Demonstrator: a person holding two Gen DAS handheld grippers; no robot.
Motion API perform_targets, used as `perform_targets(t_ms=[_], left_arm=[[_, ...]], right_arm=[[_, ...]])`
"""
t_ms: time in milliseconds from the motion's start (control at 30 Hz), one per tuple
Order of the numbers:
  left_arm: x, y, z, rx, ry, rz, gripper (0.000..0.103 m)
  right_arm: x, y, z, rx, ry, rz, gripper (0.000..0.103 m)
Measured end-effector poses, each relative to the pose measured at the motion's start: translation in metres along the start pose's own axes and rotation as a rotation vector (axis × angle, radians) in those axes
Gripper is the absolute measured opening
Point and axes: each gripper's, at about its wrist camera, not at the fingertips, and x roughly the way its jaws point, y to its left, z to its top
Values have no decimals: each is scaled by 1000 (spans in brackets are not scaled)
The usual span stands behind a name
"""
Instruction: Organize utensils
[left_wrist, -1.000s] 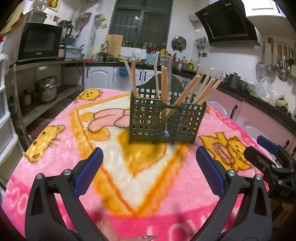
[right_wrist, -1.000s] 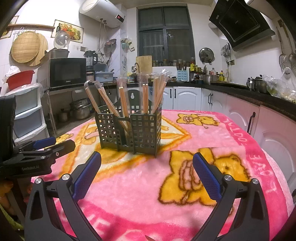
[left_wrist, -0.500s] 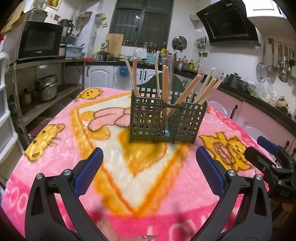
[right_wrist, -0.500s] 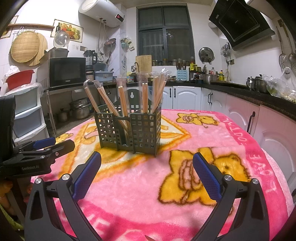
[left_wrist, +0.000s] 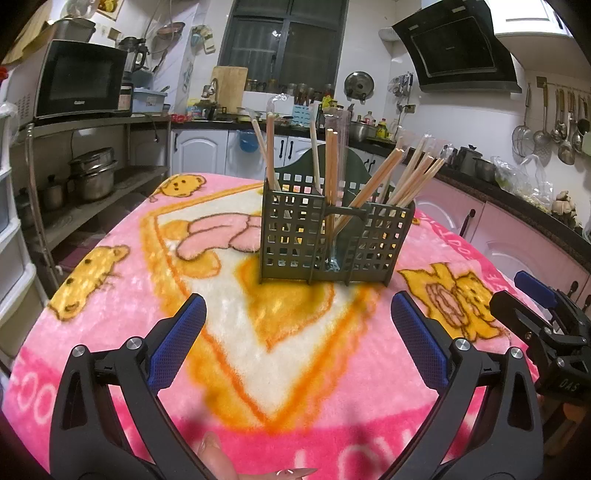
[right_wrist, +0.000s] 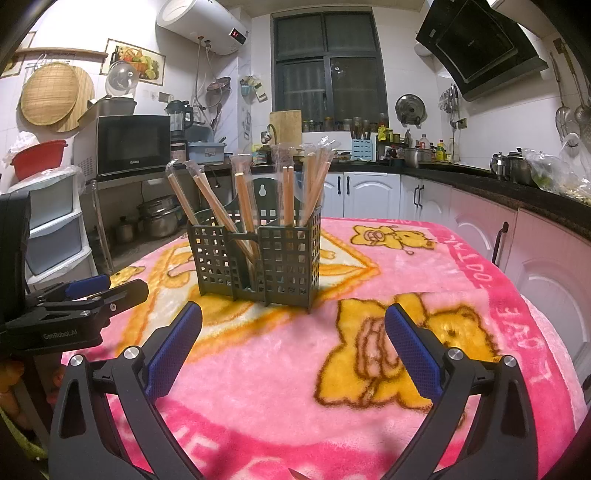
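A dark green perforated utensil holder (left_wrist: 334, 243) stands upright in the middle of the table, on a pink cartoon blanket (left_wrist: 280, 347). Several wrapped pairs of wooden chopsticks (left_wrist: 388, 177) stand in its compartments. The holder (right_wrist: 258, 262) and chopsticks (right_wrist: 288, 195) also show in the right wrist view. My left gripper (left_wrist: 297, 339) is open and empty, held low in front of the holder. My right gripper (right_wrist: 293, 338) is open and empty, to the holder's near right side. Each gripper shows at the edge of the other's view.
The blanket covers a round table that drops off at the near edge. A shelf with a microwave (left_wrist: 79, 79) and pots (left_wrist: 92, 173) stands left. White cabinets (right_wrist: 369, 195) and a dark counter (right_wrist: 517, 188) run behind and right. A dark chair back (left_wrist: 351, 164) rises behind the holder.
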Motion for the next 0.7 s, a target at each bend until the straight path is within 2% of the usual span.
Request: perform_targets(t_ms=[700], left_arm=[[1, 2, -1, -4, 2, -4, 92]], right_arm=[[-1, 0, 0, -1, -2, 0, 96]])
